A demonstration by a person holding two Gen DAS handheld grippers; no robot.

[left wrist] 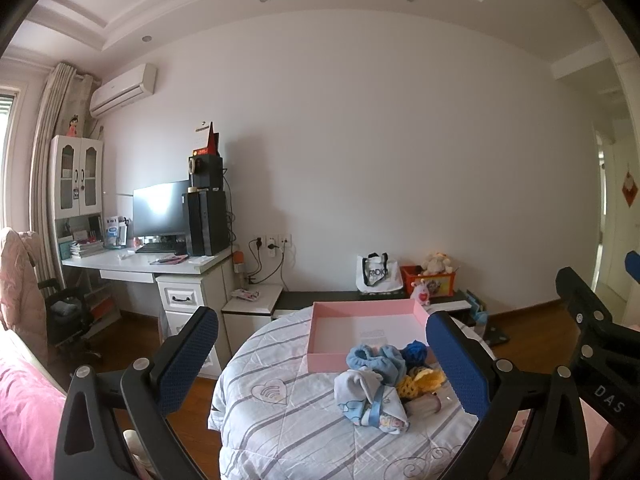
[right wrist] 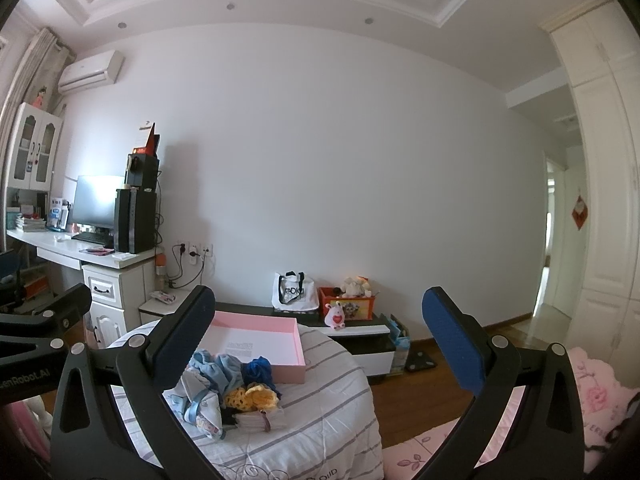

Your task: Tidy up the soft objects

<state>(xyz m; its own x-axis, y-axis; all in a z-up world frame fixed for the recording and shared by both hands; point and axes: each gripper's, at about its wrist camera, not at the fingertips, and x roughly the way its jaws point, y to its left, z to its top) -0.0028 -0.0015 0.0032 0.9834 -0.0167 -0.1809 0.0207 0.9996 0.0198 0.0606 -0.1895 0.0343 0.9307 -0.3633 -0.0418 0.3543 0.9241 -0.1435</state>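
A pile of soft things lies on a striped quilted cushion [left wrist: 280, 432]: a light blue fuzzy cloth [left wrist: 376, 360], a dark blue yarn ball [left wrist: 416, 352], a yellow crochet piece [left wrist: 420, 384] and a white printed cloth with a blue ribbon [left wrist: 370, 402]. Behind the pile sits an empty pink tray [left wrist: 368, 330]. My left gripper [left wrist: 322, 354] hangs open above the cushion, apart from the pile. In the right wrist view the same pile [right wrist: 236, 392] and pink tray [right wrist: 260, 344] lie low and left. My right gripper [right wrist: 316, 344] is open, holding nothing.
A white desk [left wrist: 152, 266] with monitor and black speakers stands at left. A low dark bench [left wrist: 328, 300] along the wall carries a white tote bag [left wrist: 378, 274] and an orange toy box [left wrist: 430, 280]. Wooden floor surrounds the cushion; pink bedding [right wrist: 580, 400] lies at right.
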